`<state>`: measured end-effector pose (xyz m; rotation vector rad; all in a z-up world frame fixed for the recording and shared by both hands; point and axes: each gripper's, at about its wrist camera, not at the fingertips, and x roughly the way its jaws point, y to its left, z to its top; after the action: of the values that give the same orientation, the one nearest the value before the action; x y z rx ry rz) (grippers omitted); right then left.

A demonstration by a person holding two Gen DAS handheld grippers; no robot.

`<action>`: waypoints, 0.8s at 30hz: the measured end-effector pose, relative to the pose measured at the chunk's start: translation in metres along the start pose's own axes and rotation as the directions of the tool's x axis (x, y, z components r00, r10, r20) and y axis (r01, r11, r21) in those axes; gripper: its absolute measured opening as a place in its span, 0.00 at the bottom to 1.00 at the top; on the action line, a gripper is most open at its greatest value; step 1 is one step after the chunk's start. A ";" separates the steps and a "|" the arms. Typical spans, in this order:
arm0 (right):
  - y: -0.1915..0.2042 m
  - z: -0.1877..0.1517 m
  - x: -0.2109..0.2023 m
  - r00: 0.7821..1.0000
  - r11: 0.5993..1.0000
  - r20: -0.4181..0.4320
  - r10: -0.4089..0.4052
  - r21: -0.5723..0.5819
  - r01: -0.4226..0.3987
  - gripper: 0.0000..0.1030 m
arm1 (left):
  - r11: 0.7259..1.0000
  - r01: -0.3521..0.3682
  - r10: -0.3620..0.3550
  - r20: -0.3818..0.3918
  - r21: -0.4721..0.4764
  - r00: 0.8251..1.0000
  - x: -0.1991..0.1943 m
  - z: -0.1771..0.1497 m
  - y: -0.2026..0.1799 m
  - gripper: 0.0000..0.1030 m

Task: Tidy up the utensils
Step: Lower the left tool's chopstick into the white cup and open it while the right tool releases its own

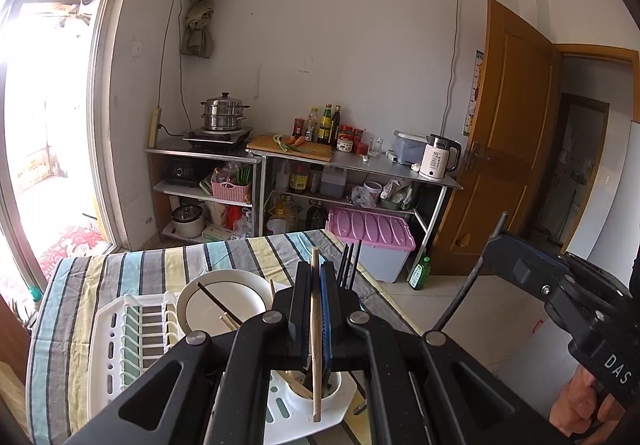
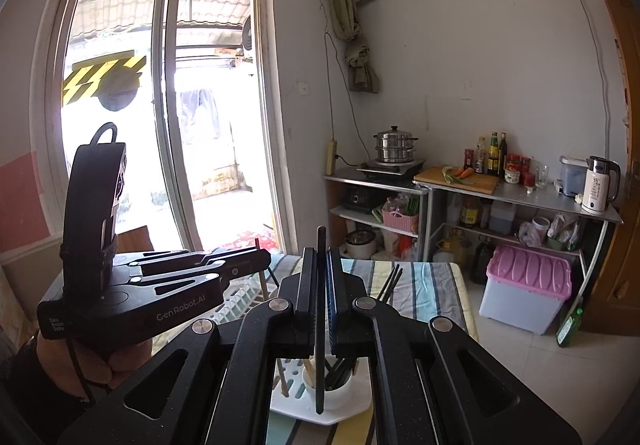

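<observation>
My left gripper (image 1: 316, 269) is shut on a pale wooden chopstick (image 1: 316, 329), held upright over the white utensil cup (image 1: 340, 391) at the corner of the white dish rack (image 1: 116, 325). In the right wrist view my right gripper (image 2: 320, 257) is shut on a black chopstick (image 2: 320, 357), also upright above the cup (image 2: 336, 391), which holds several chopsticks. Each gripper shows in the other's view: the right gripper (image 1: 494, 245) at the right, the left gripper (image 2: 262, 259) at the left. A white plate (image 1: 224, 297) in the rack carries a black and a wooden chopstick.
The rack stands on a table with a striped cloth (image 1: 160, 265). Beyond it are metal shelves (image 1: 360, 165) with pots, bottles and a kettle, a pink-lidded bin (image 1: 372, 233), a green bottle (image 1: 420, 271) on the floor, a wooden door and a sliding glass door.
</observation>
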<state>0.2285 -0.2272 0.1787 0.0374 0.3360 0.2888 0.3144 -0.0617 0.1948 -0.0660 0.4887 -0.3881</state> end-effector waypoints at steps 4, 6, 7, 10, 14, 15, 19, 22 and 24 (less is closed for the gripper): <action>-0.006 0.000 0.013 1.000 1.000 -0.004 -0.001 0.010 0.001 0.04 | 1.000 0.003 -0.004 -0.007 -0.011 1.000 0.019 0.006 0.007 0.04; -0.009 0.000 0.019 1.000 1.000 -0.007 -0.002 0.016 0.003 0.04 | 1.000 0.009 -0.009 -0.012 -0.016 1.000 0.029 0.008 0.009 0.04; -0.011 0.001 0.021 1.000 1.000 -0.006 -0.002 0.019 0.002 0.04 | 1.000 0.009 -0.009 -0.012 -0.014 1.000 0.033 0.009 0.009 0.04; -0.015 0.003 0.028 1.000 1.000 -0.006 -0.002 0.027 0.003 0.04 | 1.000 0.011 -0.012 -0.015 -0.013 1.000 0.046 0.009 0.012 0.04; -0.021 0.002 0.037 1.000 0.999 -0.013 -0.001 0.038 0.001 0.04 | 1.000 0.008 -0.008 -0.021 -0.013 1.000 0.063 0.006 0.015 0.04; -0.022 0.001 0.040 1.000 0.999 -0.017 0.000 0.040 0.000 0.04 | 1.000 0.005 -0.005 -0.023 -0.011 1.000 0.067 0.005 0.015 0.04; -0.025 -0.006 0.049 0.999 0.999 -0.039 0.004 0.046 -0.002 0.04 | 1.000 0.003 -0.003 -0.035 -0.012 0.999 0.081 0.000 0.017 0.04; -0.028 -0.011 0.057 0.998 0.998 -0.059 0.007 0.058 -0.003 0.04 | 1.000 0.005 -0.006 -0.048 -0.018 0.999 0.093 -0.005 0.019 0.04; -0.031 -0.016 0.060 0.997 0.998 -0.071 0.008 0.066 -0.004 0.04 | 1.000 -0.001 0.000 -0.063 -0.014 0.998 0.100 -0.010 0.021 0.04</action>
<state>0.2858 -0.2399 0.1418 0.0930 0.4160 0.2854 0.3978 -0.0802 0.1381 -0.0669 0.5537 -0.3868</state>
